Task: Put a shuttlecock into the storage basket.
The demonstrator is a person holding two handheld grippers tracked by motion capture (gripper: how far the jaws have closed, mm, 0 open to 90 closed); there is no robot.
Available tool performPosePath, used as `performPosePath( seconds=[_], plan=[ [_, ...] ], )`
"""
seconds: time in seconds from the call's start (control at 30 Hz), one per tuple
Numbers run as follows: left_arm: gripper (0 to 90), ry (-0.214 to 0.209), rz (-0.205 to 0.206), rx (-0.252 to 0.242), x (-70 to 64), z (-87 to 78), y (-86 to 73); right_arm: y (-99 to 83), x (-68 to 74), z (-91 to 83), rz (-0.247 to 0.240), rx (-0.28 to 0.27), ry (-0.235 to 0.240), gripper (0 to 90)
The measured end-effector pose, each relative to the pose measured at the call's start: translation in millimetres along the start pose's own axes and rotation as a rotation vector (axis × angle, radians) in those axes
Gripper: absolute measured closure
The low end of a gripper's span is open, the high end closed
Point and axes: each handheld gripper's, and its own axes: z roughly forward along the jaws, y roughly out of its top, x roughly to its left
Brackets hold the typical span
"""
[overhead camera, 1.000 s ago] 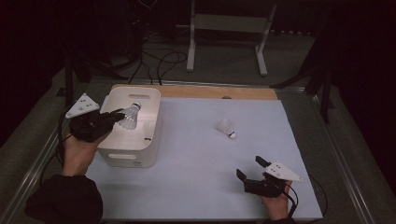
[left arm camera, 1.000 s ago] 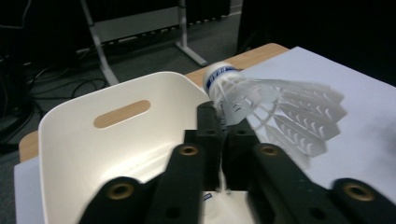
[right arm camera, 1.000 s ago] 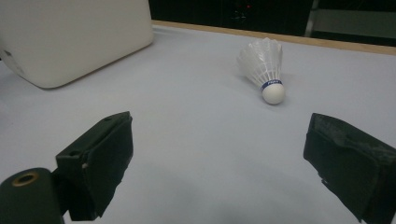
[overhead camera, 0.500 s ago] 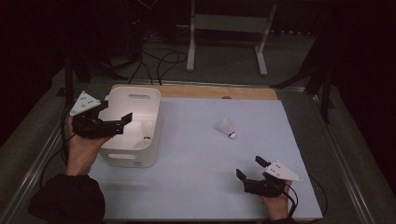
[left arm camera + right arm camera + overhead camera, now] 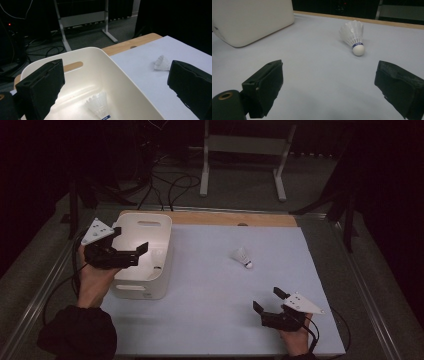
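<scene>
The bin [image 5: 120, 82] looks like smooth, slightly glossy white plastic, the shuttlecock [image 5: 354, 35] apparently feathered, the table cover [image 5: 225, 285] matt.

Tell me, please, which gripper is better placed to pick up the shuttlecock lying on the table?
Right: the right gripper is open and faces the shuttlecock across bare mat. The left gripper hangs over the bin.
</scene>
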Motion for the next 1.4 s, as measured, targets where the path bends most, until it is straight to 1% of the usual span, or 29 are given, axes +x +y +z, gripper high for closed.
performPosePath(
  seconds=[0.23, 0.43, 0.63, 0.93, 0.97, 1.17, 1.3, 1.4],
  plan=[
    [1.2, -0.018, 0.022, -0.003, -9.9, 5.2, 3.1, 0.1, -0.4, 0.0, -0.003, -0.004, -0.002, 8.1],
    [1.0, -0.04, 0.024, -0.01, -17.9, 10.5, 5.7, 0.2, -0.3, -0.5, -0.005, -0.002, 0.0, 8.1],
    [1.0, -0.058, 0.042, -0.003, -27.1, 17.4, 6.9, 0.3, -0.6, -0.9, -0.002, -0.005, 0.001, 8.1],
    [1.0, -0.083, 0.06, -0.008, -39.7, 24.8, 11.3, 0.4, -0.4, -0.9, -0.002, -0.01, 0.002, 8.1],
    [1.0, -0.088, 0.061, -0.01, -41.0, 25.7, 11.7, 0.5, -0.6, -0.8, -0.001, -0.012, -0.005, 8.1],
    [1.0, -0.106, 0.064, -0.013, -47.7, 30.8, 13.4, 0.6, -0.7, -0.9, -0.001, -0.012, -0.005, 8.1],
    [1.0, -0.117, 0.053, -0.021, -51.8, 33.9, 12.9, 0.6, -0.8, -1.0, 0.0, -0.012, -0.005, 8.1],
    [1.0, -0.127, 0.058, -0.018, -56.0, 36.9, 13.0, 0.6, -0.7, -1.2, -0.001, -0.012, -0.005, 8.1]
  ],
)
